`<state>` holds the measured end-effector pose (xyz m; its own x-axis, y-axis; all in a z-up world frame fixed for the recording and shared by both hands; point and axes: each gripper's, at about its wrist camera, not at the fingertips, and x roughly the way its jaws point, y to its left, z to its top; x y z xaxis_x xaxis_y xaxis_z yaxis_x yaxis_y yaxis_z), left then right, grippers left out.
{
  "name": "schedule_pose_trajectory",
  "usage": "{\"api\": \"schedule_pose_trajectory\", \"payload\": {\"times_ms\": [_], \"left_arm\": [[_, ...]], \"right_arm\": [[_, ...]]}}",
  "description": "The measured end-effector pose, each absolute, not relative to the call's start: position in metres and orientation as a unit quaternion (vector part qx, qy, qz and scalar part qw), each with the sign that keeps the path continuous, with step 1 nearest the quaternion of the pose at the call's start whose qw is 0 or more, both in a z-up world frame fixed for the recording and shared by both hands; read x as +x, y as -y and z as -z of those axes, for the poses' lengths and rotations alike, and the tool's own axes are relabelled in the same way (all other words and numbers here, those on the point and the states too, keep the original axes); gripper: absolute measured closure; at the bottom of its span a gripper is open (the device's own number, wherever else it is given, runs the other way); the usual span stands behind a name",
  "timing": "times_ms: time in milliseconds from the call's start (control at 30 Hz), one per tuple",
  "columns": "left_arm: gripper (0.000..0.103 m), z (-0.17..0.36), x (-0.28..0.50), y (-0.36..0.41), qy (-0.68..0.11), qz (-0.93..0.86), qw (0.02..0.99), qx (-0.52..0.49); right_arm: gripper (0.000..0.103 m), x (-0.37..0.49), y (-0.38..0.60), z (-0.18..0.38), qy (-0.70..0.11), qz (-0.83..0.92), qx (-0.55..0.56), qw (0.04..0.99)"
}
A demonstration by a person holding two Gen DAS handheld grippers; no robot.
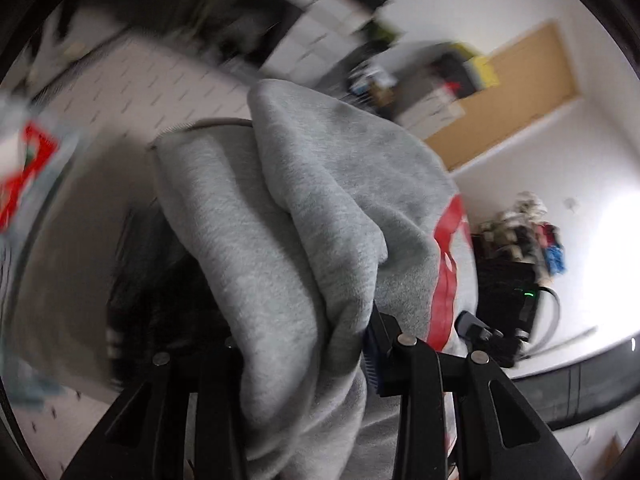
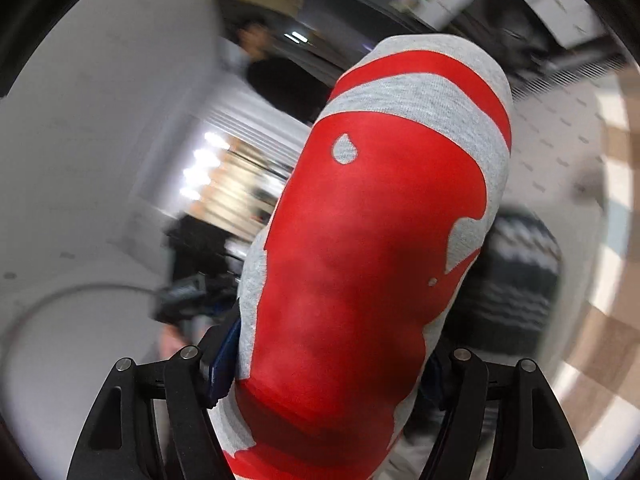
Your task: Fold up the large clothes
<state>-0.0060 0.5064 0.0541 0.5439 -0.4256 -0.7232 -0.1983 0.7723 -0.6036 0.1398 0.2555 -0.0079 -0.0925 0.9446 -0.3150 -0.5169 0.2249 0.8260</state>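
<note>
Nearest the left wrist camera, the left gripper point(image 1: 304, 344) has its black fingers drawn narrow on a thick bunch of the grey sweatshirt point(image 1: 304, 216). The fleecy, heathered knit passes between the fingers and rises beyond them in soft rounded folds, with a strip of its red print point(image 1: 446, 276) showing along the right edge. The blue ribbed pad of the right-hand finger presses against the cloth.

The right wrist camera shows what the left does not: the print almost in full. The right gripper point(image 2: 332, 364) stands wider, and the sweatshirt fills the whole gap between its fingers in a fat, smooth roll, pressed against the blue pad on the left. Here the glossy, flat red print covers most of the roll, with grey knit only in bands and small patches.

Further off, all is motion-blurred. Behind the cloth in the left view lie a white perforated panel point(image 1: 168, 76), a corkboard point(image 1: 520, 92) on a white wall, and a dark box with a green light point(image 1: 516, 292). In the right view a person in dark clothing point(image 2: 280, 76) stands by a pale wall.
</note>
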Motion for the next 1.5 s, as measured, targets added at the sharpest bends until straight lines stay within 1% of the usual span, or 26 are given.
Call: {"api": "schedule_pose_trajectory", "payload": {"times_ms": [33, 67, 100, 133, 200, 233, 267, 367, 433, 533, 600, 667, 767, 833, 900, 1000, 1067, 1133, 1167, 1233, 1333, 1367, 1400, 1467, 1500], "left_arm": [[0.074, -0.023, -0.001, -0.515, -0.489, 0.060, 0.800, -0.344], [0.074, -0.009, -0.002, -0.526, -0.483, 0.061, 0.792, -0.369], [0.073, 0.006, -0.005, -0.536, -0.462, 0.090, 0.776, -0.420], [0.072, 0.012, -0.008, -0.540, -0.447, 0.112, 0.767, -0.446], [0.068, 0.013, -0.013, -0.531, -0.442, 0.122, 0.781, -0.423], [0.064, 0.012, -0.013, -0.526, -0.446, 0.114, 0.791, -0.402], [0.062, 0.013, -0.013, -0.522, -0.451, 0.105, 0.794, -0.394], [0.059, 0.016, -0.008, -0.522, -0.458, 0.096, 0.792, -0.394], [0.059, 0.010, -0.010, -0.524, -0.459, 0.087, 0.794, -0.388], [0.059, -0.007, -0.015, -0.548, -0.469, 0.069, 0.798, -0.373], [0.058, -0.022, -0.016, -0.544, -0.482, 0.031, 0.812, -0.326], [0.058, -0.042, -0.020, -0.533, -0.488, -0.011, 0.834, -0.257], [0.058, -0.074, -0.038, -0.519, -0.459, -0.084, 0.865, -0.183], [0.058, -0.091, -0.053, -0.504, -0.438, -0.067, 0.880, -0.173], [0.058, -0.095, -0.060, -0.484, -0.432, -0.007, 0.883, -0.185], [0.058, -0.083, -0.058, -0.453, -0.428, 0.051, 0.888, -0.161], [0.058, -0.060, -0.045, -0.444, -0.442, 0.054, 0.879, -0.169], [0.058, -0.016, -0.027, -0.446, -0.490, 0.036, 0.854, -0.171], [0.058, -0.004, -0.023, -0.450, -0.493, 0.027, 0.852, -0.174], [0.058, 0.016, -0.024, -0.467, -0.469, 0.043, 0.857, -0.210], [0.058, 0.020, -0.039, -0.488, -0.432, 0.037, 0.869, -0.239], [0.058, 0.021, -0.043, -0.491, -0.426, 0.037, 0.871, -0.243], [0.058, 0.024, -0.047, -0.495, -0.415, 0.041, 0.873, -0.253], [0.058, 0.024, -0.046, -0.490, -0.407, 0.044, 0.878, -0.247], [0.058, 0.024, -0.045, -0.486, -0.403, 0.042, 0.883, -0.238]], "right_arm": [[0.029, 0.140, -0.261, 0.024, -0.474, -0.565, 0.212, 0.641], [0.028, 0.139, -0.262, 0.034, -0.469, -0.564, 0.193, 0.651], [0.027, 0.137, -0.257, 0.036, -0.456, -0.573, 0.194, 0.652], [0.027, 0.137, -0.254, 0.034, -0.454, -0.573, 0.188, 0.656], [0.026, 0.134, -0.255, 0.027, -0.459, -0.563, 0.158, 0.668], [0.026, 0.133, -0.258, 0.023, -0.464, -0.560, 0.134, 0.673], [0.025, 0.134, -0.261, 0.021, -0.469, -0.557, 0.117, 0.676], [0.025, 0.137, -0.266, 0.015, -0.490, -0.543, 0.079, 0.677], [0.025, 0.135, -0.267, 0.010, -0.502, -0.533, 0.057, 0.679], [0.025, 0.139, -0.271, 0.003, -0.513, -0.517, 0.025, 0.684], [0.024, 0.147, -0.274, 0.006, -0.520, -0.501, 0.007, 0.691], [0.024, 0.144, -0.275, 0.005, -0.528, -0.485, -0.005, 0.697], [0.024, 0.138, -0.275, 0.004, -0.535, -0.470, -0.016, 0.702], [0.022, 0.144, -0.273, -0.001, -0.544, -0.460, -0.010, 0.701], [0.021, 0.144, -0.265, -0.008, -0.551, -0.454, 0.013, 0.700], [0.021, 0.135, -0.259, -0.025, -0.527, -0.450, -0.006, 0.721], [0.021, 0.130, -0.259, -0.027, -0.516, -0.448, -0.029, 0.730], [0.021, 0.123, -0.262, -0.028, -0.511, -0.443, -0.059, 0.735], [0.021, 0.120, -0.263, -0.030, -0.503, -0.440, -0.080, 0.740], [0.021, 0.114, -0.265, -0.043, -0.480, -0.426, -0.119, 0.758], [0.021, 0.106, -0.271, -0.079, -0.423, -0.426, -0.151, 0.786], [0.020, 0.104, -0.276, -0.092, -0.399, -0.427, -0.159, 0.796], [0.015, 0.101, -0.284, -0.105, -0.371, -0.425, -0.174, 0.807], [0.007, 0.096, -0.316, -0.122, -0.324, -0.428, -0.217, 0.815], [0.007, 0.094, -0.332, -0.122, -0.316, -0.430, -0.238, 0.812]]}}
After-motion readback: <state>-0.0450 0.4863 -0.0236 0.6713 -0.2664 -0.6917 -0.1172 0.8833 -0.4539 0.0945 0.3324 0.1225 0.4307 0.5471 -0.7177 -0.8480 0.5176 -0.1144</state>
